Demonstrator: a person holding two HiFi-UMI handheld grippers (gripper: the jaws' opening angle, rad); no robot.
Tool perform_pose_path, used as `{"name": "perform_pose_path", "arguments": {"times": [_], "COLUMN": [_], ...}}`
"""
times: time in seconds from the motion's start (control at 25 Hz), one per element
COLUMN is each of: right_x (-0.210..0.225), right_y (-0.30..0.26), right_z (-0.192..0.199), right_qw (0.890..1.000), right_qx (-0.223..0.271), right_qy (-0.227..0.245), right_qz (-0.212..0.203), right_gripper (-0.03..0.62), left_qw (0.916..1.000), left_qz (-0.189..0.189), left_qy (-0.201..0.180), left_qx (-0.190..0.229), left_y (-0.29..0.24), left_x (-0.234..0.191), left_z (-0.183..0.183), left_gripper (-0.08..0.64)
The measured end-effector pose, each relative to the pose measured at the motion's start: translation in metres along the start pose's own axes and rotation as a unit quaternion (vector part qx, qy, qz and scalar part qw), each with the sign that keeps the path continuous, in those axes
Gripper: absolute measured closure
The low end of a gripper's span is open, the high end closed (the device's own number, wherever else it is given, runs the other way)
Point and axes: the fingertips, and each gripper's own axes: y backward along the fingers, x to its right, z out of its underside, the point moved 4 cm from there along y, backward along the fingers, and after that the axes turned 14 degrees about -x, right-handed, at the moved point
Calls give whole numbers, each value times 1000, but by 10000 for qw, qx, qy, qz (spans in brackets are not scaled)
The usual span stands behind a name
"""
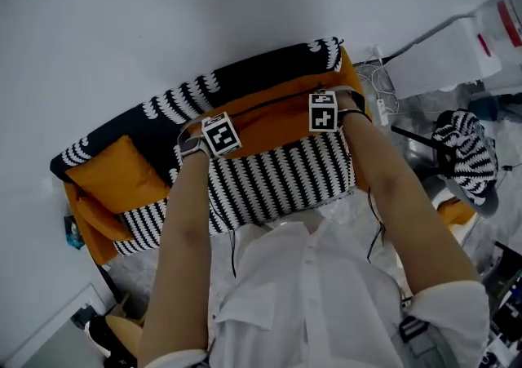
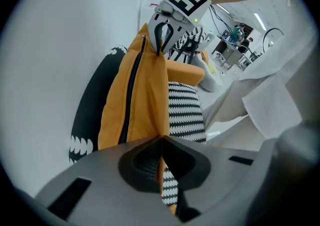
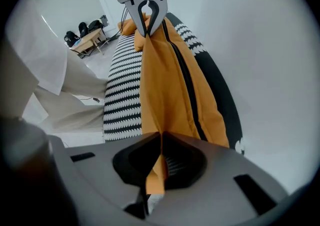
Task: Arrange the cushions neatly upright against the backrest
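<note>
I hold an orange cushion (image 1: 273,117) with a black zip by its two top corners, over a sofa. My left gripper (image 1: 214,139) is shut on its left corner, and my right gripper (image 1: 324,117) is shut on its right corner. The left gripper view shows the orange cushion (image 2: 142,94) pinched in my left gripper (image 2: 161,142), with the right gripper (image 2: 163,44) at the far end. In the right gripper view the cushion (image 3: 170,84) hangs from my right gripper (image 3: 160,142). The cushion stands just in front of the black backrest (image 1: 245,73), above the striped seat (image 1: 277,179). A second orange cushion (image 1: 118,170) leans at the sofa's left end.
A white wall (image 1: 163,15) runs right behind the sofa. A white box (image 1: 457,52) and cables sit past the sofa's right end. A black-and-white striped cushion (image 1: 469,150) lies on something to the right. The sofa's orange arm (image 1: 81,219) is at the left.
</note>
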Motion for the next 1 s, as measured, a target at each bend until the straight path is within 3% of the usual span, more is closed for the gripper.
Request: {"name": "perform_pose_path", "arguments": {"times": [0.16,0.36,0.6,0.8,1.0], "right_x": [34,51,70,73,76], "right_y": [-12,-34,-45,-47,-43], "right_z": [25,36,33,30,30], "right_qw": [9998,9998,9987,9991,9978], "right_qx": [59,37,118,-8,67], "right_qy": [-96,-160,-433,-319,-527], "right_qz": [152,127,223,264,395], "right_gripper": [571,569,569,564,515], "left_qw": [9999,9997,9993,9990,9968], "left_qz": [-31,-207,-266,-234,-420], "left_qy": [119,-6,204,314,678], "left_qx": [114,-124,-168,-226,-104], "left_y": [-2,-13,-21,-22,-19], "left_x": [-27,-53,-75,-79,-83], "left_z": [-30,-48,-49,-49,-50], "left_gripper": [543,541,541,541,500]}}
